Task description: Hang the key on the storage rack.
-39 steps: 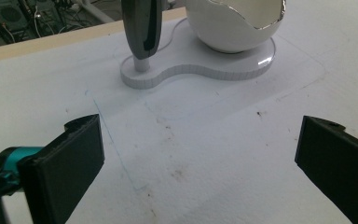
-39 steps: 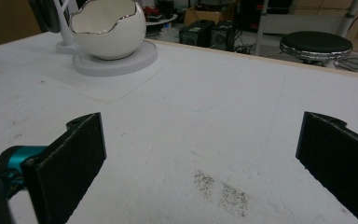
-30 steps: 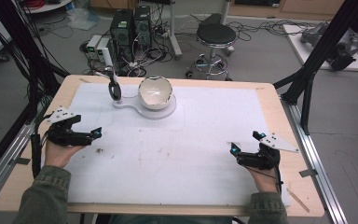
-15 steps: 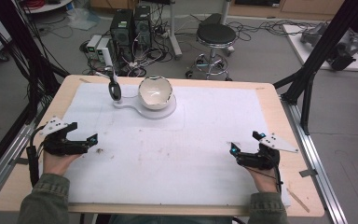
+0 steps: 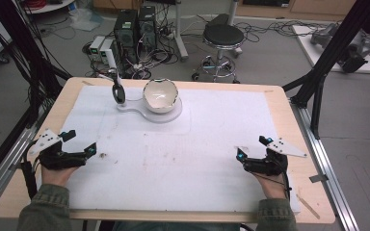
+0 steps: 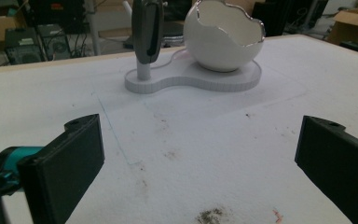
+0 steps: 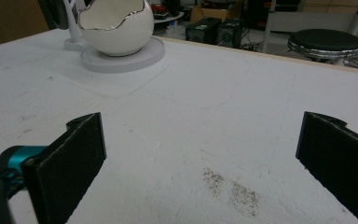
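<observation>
Since a second earlier, left gripper [image 5: 81, 142] had drawn back toward the person's near-left edge of the table [image 5: 279, 98], pulling away from the mat's middle; right gripper [image 5: 254, 150] kept its place near the right edge. Both sat low over the white mat [image 5: 183, 159], well apart from each other, jaws spread wide with nothing between them, as the left and right gripper views confirmed. Egg-shaped white bowl [image 5: 160, 95], rim jagged and silver-edged, stood upright on its white base plate [image 5: 173, 114] at the far centre of the mat, well apart from both grippers. Dark spoon [image 5: 118, 91] stood upright in the holder post on the plate's smaller lobe, just beside the bowl. Dark smudges marked the mat ahead of each gripper.
</observation>
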`<state>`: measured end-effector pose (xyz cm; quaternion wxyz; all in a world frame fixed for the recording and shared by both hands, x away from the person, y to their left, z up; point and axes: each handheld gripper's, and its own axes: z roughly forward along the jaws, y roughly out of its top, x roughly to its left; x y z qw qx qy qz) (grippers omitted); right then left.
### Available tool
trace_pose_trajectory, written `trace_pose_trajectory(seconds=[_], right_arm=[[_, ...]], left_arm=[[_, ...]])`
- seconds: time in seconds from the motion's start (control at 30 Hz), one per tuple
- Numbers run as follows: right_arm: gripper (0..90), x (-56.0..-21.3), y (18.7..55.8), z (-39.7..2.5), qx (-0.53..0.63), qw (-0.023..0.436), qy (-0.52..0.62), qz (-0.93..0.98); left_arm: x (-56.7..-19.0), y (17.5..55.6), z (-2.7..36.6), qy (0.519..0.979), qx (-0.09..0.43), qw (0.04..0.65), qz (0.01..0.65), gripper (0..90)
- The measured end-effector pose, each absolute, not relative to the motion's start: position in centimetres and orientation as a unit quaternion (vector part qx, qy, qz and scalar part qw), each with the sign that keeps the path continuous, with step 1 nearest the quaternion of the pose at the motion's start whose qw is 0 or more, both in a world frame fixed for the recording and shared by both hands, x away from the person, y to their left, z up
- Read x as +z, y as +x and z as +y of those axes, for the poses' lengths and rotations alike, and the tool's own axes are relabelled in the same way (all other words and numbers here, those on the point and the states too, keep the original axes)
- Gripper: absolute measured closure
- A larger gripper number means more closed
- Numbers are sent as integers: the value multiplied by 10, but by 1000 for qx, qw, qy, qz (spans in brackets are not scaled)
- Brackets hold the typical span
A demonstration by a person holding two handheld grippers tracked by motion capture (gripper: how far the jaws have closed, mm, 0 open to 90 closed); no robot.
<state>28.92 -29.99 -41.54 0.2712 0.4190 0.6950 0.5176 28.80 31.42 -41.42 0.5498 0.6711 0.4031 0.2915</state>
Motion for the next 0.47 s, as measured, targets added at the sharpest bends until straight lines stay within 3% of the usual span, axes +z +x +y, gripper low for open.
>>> trace_pose_trajectory(seconds=[0.1,0.47], right_arm=[[5,-416,289,-300,522,269,416,694],[5,-417,288,-297,521,266,413,698]], left_arm=[[-416,284,314,655,315,566,388,17],[-421,285,313,663,304,544,415,17]])
